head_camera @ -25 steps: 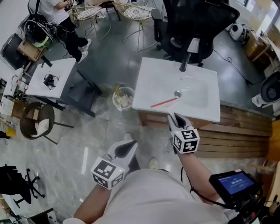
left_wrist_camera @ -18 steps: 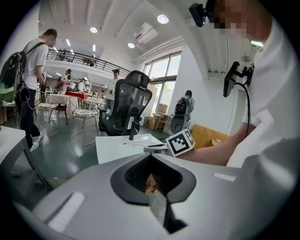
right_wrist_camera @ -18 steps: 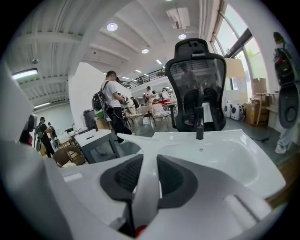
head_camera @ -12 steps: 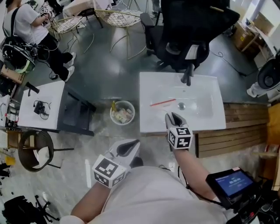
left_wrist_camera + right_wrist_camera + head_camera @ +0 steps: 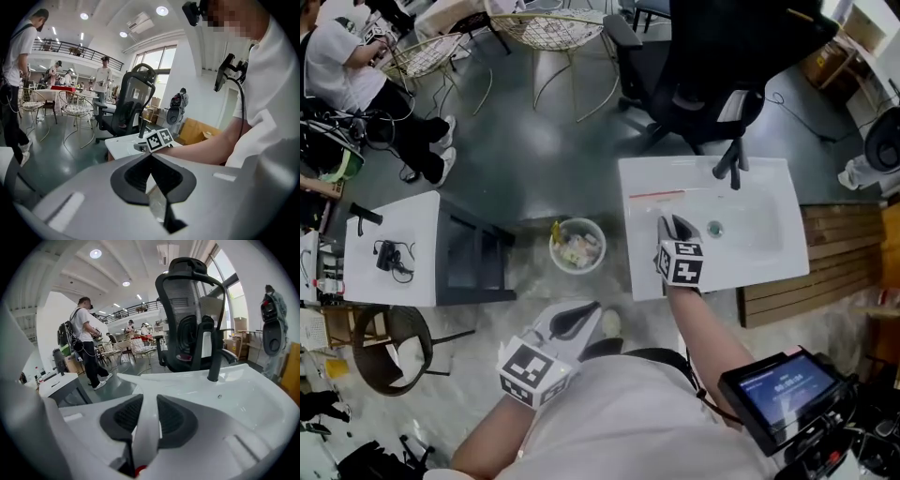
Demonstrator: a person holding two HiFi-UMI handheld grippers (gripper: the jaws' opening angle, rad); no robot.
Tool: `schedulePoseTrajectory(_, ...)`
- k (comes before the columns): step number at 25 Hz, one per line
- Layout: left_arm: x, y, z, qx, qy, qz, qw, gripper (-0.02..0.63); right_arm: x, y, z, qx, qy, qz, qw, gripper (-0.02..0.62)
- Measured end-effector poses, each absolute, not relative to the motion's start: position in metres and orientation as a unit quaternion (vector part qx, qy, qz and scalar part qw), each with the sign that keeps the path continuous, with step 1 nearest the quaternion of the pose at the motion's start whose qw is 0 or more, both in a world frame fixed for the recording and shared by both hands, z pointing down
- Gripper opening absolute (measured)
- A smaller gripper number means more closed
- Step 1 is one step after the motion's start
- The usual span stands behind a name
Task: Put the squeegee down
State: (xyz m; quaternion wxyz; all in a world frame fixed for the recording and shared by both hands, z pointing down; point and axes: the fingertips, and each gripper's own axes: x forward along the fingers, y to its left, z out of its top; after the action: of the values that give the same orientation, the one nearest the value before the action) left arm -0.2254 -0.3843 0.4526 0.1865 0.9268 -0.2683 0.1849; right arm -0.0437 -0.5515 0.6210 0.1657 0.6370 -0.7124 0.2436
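Observation:
A squeegee with a white handle (image 5: 146,427) and a thin red blade (image 5: 656,195) is clamped in my right gripper (image 5: 675,225). The gripper hovers over the left part of the white sink (image 5: 769,267), and the blade reaches toward the sink's far left corner. In the right gripper view the handle fills the gap between the dark pads (image 5: 176,420) of the right gripper (image 5: 149,401), with the basin (image 5: 243,404) and black faucet (image 5: 214,352) beyond. My left gripper (image 5: 577,314) stays close to the person's body over the floor. In its own view the left gripper (image 5: 150,157) has its tips together and holds nothing.
A round bin (image 5: 577,246) with litter stands on the floor left of the sink. A black office chair (image 5: 712,66) is behind the sink and a black faucet (image 5: 731,159) on its far edge. A white side table (image 5: 394,272) is at left, wooden slats (image 5: 844,244) at right.
The right gripper has carried the squeegee from the sink's near edge out over its left part, the blade going toward the far left corner. The left gripper stayed near the body.

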Motion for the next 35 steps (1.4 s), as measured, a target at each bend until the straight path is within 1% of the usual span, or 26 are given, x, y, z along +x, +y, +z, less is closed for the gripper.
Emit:
schedulePoseTrajectory(10,-0.268,-0.418,0.467,0.913,-0.289,0.194,0.212,0.006,-0.050,-0.621,0.653,0.665,-0.677,0.254,0.188,0.092)
schedulePoseTrajectory(17,-0.277,-0.430,0.481,0.904,-0.299,0.196,0.232,0.008,-0.046,-0.649,0.675,0.676,-0.654,0.270,0.204,0.094)
schedulePoseTrajectory(26,-0.278,-0.433,0.485,0.901,-0.302,0.192,0.247,0.008,-0.052,-0.656,0.677,0.675,-0.651,0.271,0.216,0.097)
schedulePoseTrajectory(32,-0.277,-0.435,0.487,0.902,-0.298,0.188,0.250,0.008,-0.062,-0.659,0.672,0.653,-0.678,0.255,0.222,0.156)
schedulePoseTrajectory(35,-0.272,-0.434,0.489,0.903,-0.294,0.189,0.249,0.008,-0.059,-0.658,0.670,0.650,-0.683,0.255,0.213,0.170)
